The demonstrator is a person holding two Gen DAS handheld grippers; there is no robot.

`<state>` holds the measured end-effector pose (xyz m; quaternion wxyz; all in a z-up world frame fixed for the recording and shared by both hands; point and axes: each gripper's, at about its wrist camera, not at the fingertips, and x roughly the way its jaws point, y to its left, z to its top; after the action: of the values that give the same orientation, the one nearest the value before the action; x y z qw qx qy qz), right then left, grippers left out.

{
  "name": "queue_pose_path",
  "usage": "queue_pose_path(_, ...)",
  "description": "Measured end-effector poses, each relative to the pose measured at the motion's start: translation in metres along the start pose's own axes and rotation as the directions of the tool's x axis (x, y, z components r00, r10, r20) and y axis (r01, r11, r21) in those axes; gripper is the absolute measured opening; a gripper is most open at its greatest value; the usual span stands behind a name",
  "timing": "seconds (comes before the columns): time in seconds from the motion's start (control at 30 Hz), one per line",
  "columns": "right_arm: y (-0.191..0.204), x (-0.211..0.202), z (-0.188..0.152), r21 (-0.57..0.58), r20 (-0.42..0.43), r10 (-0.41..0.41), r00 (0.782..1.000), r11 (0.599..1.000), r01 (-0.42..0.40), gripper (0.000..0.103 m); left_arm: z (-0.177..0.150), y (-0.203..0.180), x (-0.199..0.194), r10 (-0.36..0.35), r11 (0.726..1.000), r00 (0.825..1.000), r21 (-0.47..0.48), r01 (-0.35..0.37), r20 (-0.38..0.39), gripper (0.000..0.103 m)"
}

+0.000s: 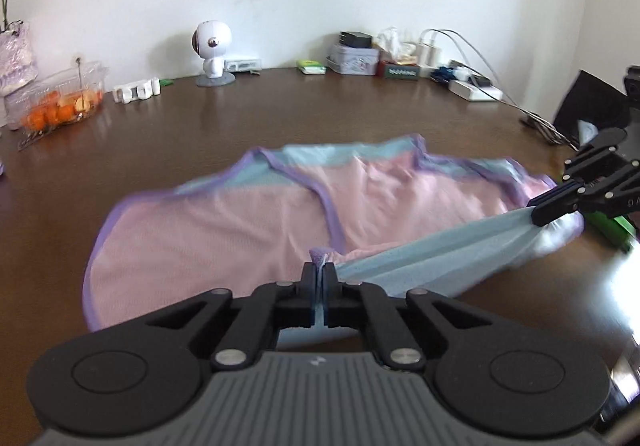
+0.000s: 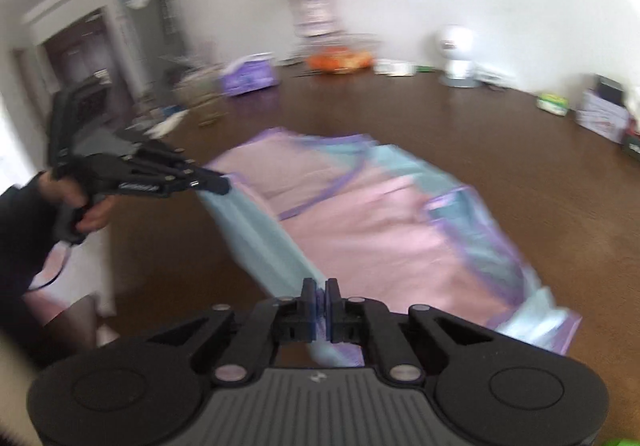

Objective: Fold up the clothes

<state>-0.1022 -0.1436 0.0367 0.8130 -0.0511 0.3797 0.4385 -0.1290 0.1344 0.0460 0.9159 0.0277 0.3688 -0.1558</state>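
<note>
A pink garment with light blue panels and purple trim lies spread on the brown table; it also shows in the right wrist view. My left gripper is shut on the near hem, where purple trim sticks up between the fingers. My right gripper is shut on the other end of the same hem. The light blue hem band stretches taut between them, lifted off the table. Each gripper shows in the other's view: the right one, the left one.
Along the table's back edge stand a white robot figurine, a clear box of orange fruit, a white clip, tins and boxes, chargers and cables. A vase of pink flowers stands at the back left.
</note>
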Motion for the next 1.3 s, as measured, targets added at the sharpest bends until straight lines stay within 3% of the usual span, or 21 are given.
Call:
queue_pose_path(0.07, 0.018, -0.002, -0.015, -0.043, -0.068, 0.072, 0.995, 0.996, -0.075, 0.012, -0.022, 0.005, -0.008, 0.034, 0.998, 0.998, -0.048, -0.037, -0.049, 0.012)
queue_pose_path(0.1, 0.023, -0.002, -0.017, -0.069, -0.072, 0.054, 0.996, 0.996, -0.059, 0.017, -0.030, 0.010, -0.011, 0.060, 0.995, 0.996, -0.073, -0.065, -0.065, 0.029)
queue_pose_path(0.17, 0.019, -0.004, -0.008, -0.094, -0.037, -0.013, 0.999, 0.995, 0.010, 0.053, -0.027, 0.026, -0.014, 0.149, 0.977, 0.988, -0.149, -0.152, -0.032, 0.061)
queue_pose_path(0.2, 0.011, 0.000, 0.004, -0.089, 0.000, -0.095, 0.996, 0.992, 0.094, 0.059, -0.023, 0.033, -0.012, 0.210, 0.958, 0.977, -0.192, -0.211, -0.026, 0.076)
queue_pose_path(0.23, 0.003, 0.004, 0.015, -0.081, 0.036, -0.175, 0.984, 0.981, 0.178, 0.062, -0.017, 0.039, -0.006, 0.288, 0.928, 0.957, -0.232, -0.290, -0.047, 0.076)
queue_pose_path(0.3, -0.018, 0.022, 0.040, -0.075, 0.083, -0.324, 0.942, 0.941, 0.330, 0.061, -0.010, 0.042, 0.010, 0.379, 0.889, 0.922, -0.246, -0.386, -0.077, 0.073)
queue_pose_path(0.4, -0.069, 0.067, 0.076, -0.017, 0.047, -0.406, 0.913, 0.913, 0.407, 0.056, -0.006, 0.032, 0.033, 0.458, 0.870, 0.884, -0.157, -0.467, -0.089, 0.063)
queue_pose_path(0.43, -0.086, 0.083, 0.083, 0.014, -0.006, -0.440, 0.898, 0.898, 0.440, 0.044, -0.007, 0.026, 0.035, 0.485, 0.863, 0.872, -0.125, -0.489, -0.063, 0.061)
queue_pose_path(0.47, -0.102, 0.098, 0.089, 0.033, -0.058, -0.482, 0.874, 0.874, 0.485, 0.012, -0.008, 0.021, 0.036, 0.502, 0.858, 0.863, -0.094, -0.504, -0.053, 0.060)
queue_pose_path(0.5, -0.111, 0.105, 0.092, 0.018, -0.087, -0.553, 0.829, 0.831, 0.556, 0.000, -0.009, 0.017, 0.036, 0.509, 0.857, 0.859, -0.068, -0.511, -0.046, 0.058)
queue_pose_path(0.6, -0.117, 0.096, 0.101, 0.020, -0.030, -0.660, 0.751, 0.751, 0.660, 0.008, -0.009, 0.021, 0.032, 0.519, 0.845, 0.852, -0.114, -0.523, -0.067, 0.058)
queue_pose_path(0.63, -0.109, 0.094, 0.112, 0.006, 0.020, -0.623, 0.782, 0.782, 0.623, 0.011, -0.007, 0.023, 0.030, 0.526, 0.835, 0.847, -0.138, -0.532, -0.084, 0.060)
queue_pose_path(0.7, -0.081, 0.106, 0.137, -0.132, 0.113, -0.438, 0.892, 0.883, 0.450, 0.029, -0.005, 0.025, 0.024, 0.536, 0.818, 0.837, -0.176, -0.547, -0.113, 0.063)
queue_pose_path(0.77, -0.054, 0.140, 0.156, -0.339, 0.094, -0.196, 0.976, 0.915, 0.217, 0.050, -0.006, 0.027, 0.021, 0.531, 0.807, 0.836, -0.219, -0.549, -0.139, 0.063)
queue_pose_path(0.9, -0.046, 0.230, 0.193, -0.494, -0.049, -0.132, 0.990, 0.865, 0.091, 0.047, -0.011, 0.031, 0.025, 0.517, 0.789, 0.841, -0.294, -0.540, -0.158, 0.062)
queue_pose_path(0.93, -0.049, 0.246, 0.197, -0.496, -0.084, -0.124, 0.989, 0.866, 0.067, 0.044, -0.012, 0.030, 0.026, 0.518, 0.788, 0.843, -0.302, -0.536, -0.145, 0.055)
queue_pose_path(0.97, -0.053, 0.256, 0.199, -0.487, -0.113, -0.108, 0.988, 0.873, 0.040, 0.024, -0.013, 0.029, 0.026, 0.510, 0.797, 0.851, -0.302, -0.523, -0.129, 0.046)
queue_pose_path(1.03, -0.063, 0.263, 0.201, -0.452, -0.140, -0.071, 0.988, 0.892, 0.000, 0.007, -0.011, 0.033, 0.030, 0.492, 0.812, 0.864, -0.301, -0.499, -0.105, 0.003)
queue_pose_path(1.1, -0.072, 0.257, 0.202, -0.407, -0.106, -0.097, 0.990, 0.912, 0.046, 0.001, -0.004, 0.042, 0.039, 0.501, 0.821, 0.860, -0.260, -0.507, -0.094, 0.003)
queue_pose_path(1.2, -0.116, 0.248, 0.206, -0.236, 0.008, -0.374, 0.927, 0.900, 0.365, 0.000, 0.028, 0.065, 0.067, 0.528, 0.836, 0.847, -0.142, -0.530, -0.054, 0.003)
queue_pose_path(1.3, -0.216, 0.210, 0.203, 0.116, -0.056, -0.649, 0.759, 0.751, 0.650, 0.000, 0.085, 0.092, 0.109, 0.560, 0.825, 0.827, -0.123, -0.552, 0.043, 0.005)
